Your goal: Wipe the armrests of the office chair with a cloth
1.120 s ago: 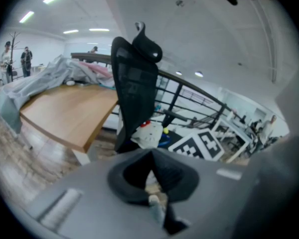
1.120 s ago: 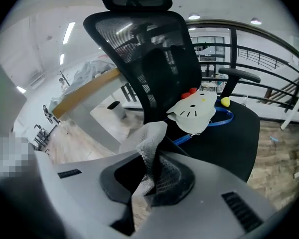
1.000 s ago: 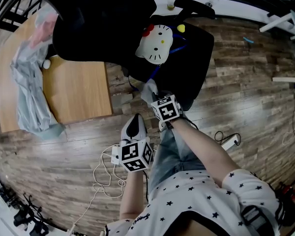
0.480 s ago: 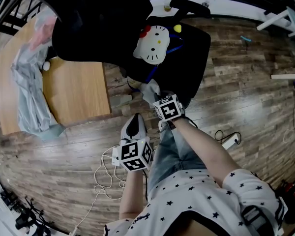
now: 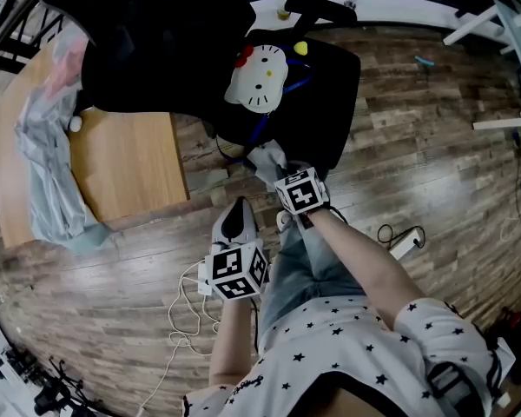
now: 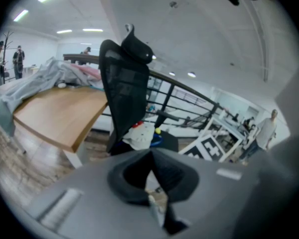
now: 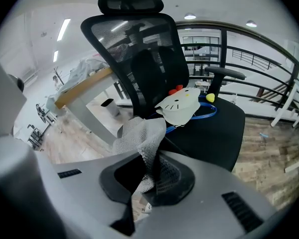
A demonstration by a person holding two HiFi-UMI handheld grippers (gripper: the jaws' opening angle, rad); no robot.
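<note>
My right tool (image 7: 150, 176) pinches the grey cloth (image 7: 142, 133) at centre frame, before the office chair (image 7: 139, 59); my left tool (image 6: 150, 168) is closed, empty.

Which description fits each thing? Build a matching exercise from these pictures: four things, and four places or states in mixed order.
Things:
1. grey cloth
2. left gripper
3. cat-face cushion
4. wooden desk

Places or states:
A. lying on the chair seat
B. shut, holding nothing
C. partly covered by crumpled sheeting
D. clamped in the right gripper

Pairs: 1-D, 2-B, 3-A, 4-C
</note>
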